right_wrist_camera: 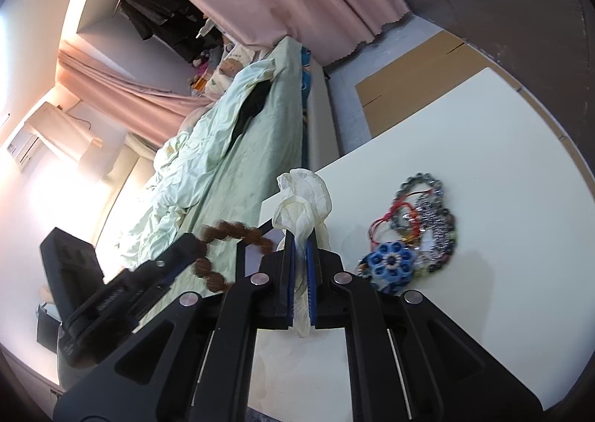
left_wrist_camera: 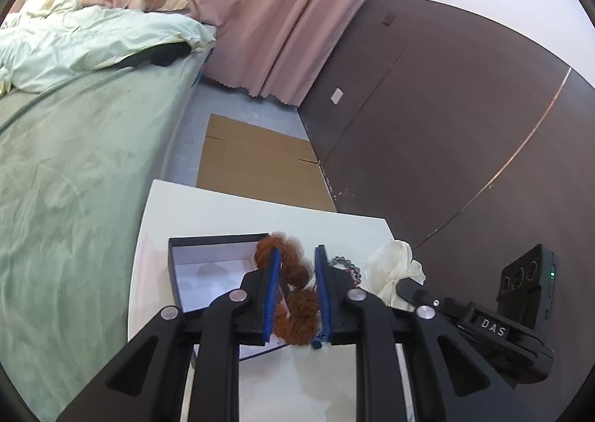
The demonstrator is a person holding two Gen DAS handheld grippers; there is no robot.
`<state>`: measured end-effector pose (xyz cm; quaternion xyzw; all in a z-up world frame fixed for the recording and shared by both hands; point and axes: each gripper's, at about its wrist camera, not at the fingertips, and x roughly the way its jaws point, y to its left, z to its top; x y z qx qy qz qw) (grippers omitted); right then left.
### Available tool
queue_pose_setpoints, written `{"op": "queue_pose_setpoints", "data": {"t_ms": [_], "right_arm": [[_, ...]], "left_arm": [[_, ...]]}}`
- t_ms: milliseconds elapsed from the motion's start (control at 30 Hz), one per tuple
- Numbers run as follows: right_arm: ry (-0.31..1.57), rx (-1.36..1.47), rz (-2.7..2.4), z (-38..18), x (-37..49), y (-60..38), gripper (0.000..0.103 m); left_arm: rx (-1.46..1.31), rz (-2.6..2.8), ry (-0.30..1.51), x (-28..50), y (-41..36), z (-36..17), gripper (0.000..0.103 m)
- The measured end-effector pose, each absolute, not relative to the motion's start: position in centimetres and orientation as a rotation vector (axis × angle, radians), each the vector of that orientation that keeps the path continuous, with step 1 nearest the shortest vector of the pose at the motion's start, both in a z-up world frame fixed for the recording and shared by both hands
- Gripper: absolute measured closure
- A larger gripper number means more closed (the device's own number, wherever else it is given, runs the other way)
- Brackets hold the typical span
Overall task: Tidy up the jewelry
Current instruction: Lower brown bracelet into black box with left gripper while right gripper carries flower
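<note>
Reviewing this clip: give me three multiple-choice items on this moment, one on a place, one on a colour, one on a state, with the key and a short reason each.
1. Where does the pile of bracelets lie?
A. On the white table
B. Inside the black box
C. On the bed

2. What colour is the bead bracelet in the left hand-held gripper?
A. Blue
B. Reddish brown
C. Silver

3. What is the state of the right hand-held gripper?
A. Open and empty
B. Shut on a white cloth
C. Shut on a red cord

Key:
1 A, the right wrist view shows the pile resting on the white table.
2 B, the large beads between the blue pads are reddish brown, hanging near the open black box.
3 B, the white cloth is pinched between its pads and sticks out above them.
</note>
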<state>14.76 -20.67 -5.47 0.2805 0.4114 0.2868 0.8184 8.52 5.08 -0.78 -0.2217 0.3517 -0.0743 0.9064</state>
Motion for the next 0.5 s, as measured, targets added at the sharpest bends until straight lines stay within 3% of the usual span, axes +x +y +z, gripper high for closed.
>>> {"op": "queue_pose_setpoints", "data": {"t_ms": [67,100,500], "right_arm": [[0.877,0.596,0.626,-5.5,14.9,-20.1,0.096],[0.876,0.594,0.636,-5.5,14.9,-19.7,0.096],[0.881,0.566,0.718,-6.0,15.3,-15.3,0.096]], "left_arm": [[-0.445,-0.115,0.733,8.4,5.5,-0.8,0.052],[-0.444,-0.098,0.720,8.3,5.8,-0.6,0.029],[-0.460,-0.032,0.681,7.9,8.6,0.3,0.014]]}}
